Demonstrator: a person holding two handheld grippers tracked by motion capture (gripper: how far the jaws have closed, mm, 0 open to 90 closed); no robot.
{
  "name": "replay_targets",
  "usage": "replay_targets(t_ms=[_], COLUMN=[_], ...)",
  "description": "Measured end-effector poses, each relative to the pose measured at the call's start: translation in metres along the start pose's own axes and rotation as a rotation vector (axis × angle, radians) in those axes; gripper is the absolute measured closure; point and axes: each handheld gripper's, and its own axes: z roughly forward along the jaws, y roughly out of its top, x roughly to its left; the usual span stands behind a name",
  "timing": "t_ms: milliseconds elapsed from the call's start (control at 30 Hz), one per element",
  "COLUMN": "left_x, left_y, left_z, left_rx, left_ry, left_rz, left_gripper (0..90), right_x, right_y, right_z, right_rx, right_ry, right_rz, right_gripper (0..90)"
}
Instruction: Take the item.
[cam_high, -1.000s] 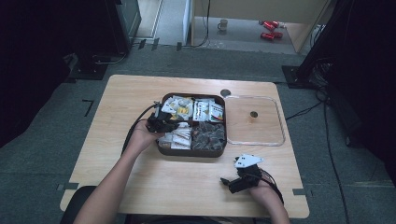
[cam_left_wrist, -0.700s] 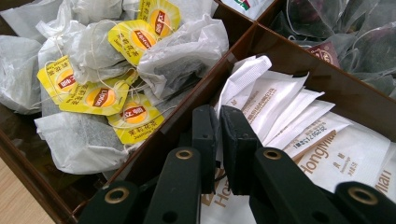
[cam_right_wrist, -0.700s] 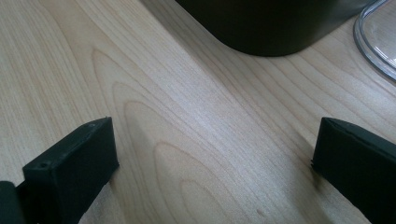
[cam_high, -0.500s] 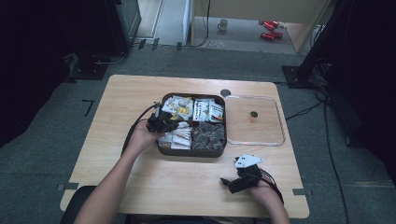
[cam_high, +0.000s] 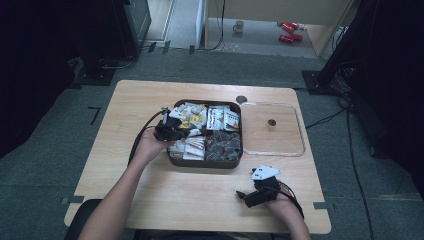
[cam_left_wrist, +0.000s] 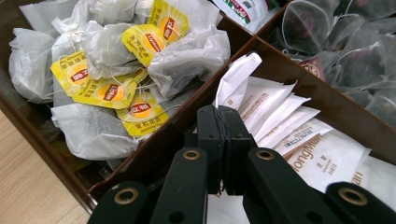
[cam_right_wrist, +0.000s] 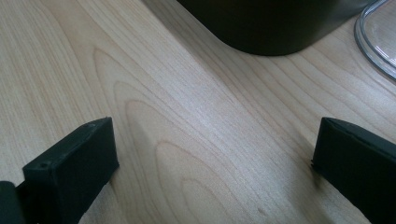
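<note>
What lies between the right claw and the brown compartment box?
Only bare wooden table lies between the open right claw and the brown compartment box, as the right gripper view shows; the high view agrees.

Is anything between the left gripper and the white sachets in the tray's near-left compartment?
Nothing visible. The left gripper, jaws closed together, hangs just over the white sachets, past the brown divider that separates them from the yellow-tagged tea bags. Whether it pinches a sachet edge cannot be told.

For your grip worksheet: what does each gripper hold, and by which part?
Left gripper pinches a white paper sachet by its near edge; right gripper is open, holding nothing.
</note>
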Motion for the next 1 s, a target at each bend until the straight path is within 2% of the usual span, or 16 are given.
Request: replay_targets(t_ms=[233, 300, 467, 567, 1000], left_x=[0.001, 0.001, 0.001, 0.002, 0.008], left_y=[0.001, 0.001, 0.001, 0.002, -0.002], left_z=[-0.01, -0.015, -0.021, -0.031, -0.057], left_rx=[-0.024, -0.039, -0.053, -0.068, -0.127], left_ry=[0.003, -0.013, -0.02, -0.024, -0.018], left_rz=[-0.009, -0.02, -0.024, -0.028, -0.061], left_gripper=[89.6, 89.6, 89.7, 89.6, 89.6], right_x=[0.0, 0.0, 0.0, 0.0, -0.002], right_y=[0.0, 0.0, 0.0, 0.0, 0.0], right_z=[0.0, 0.0, 0.0, 0.0, 0.0], right_rx=[0.001, 0.0, 0.0, 0.0, 0.0], right_ry=[0.0, 0.0, 0.0, 0.001, 0.013], right_rz=[0.002, 0.0, 0.0, 0.0, -0.012], right_gripper=[0.0, 0.0, 0.0, 0.0, 0.0])
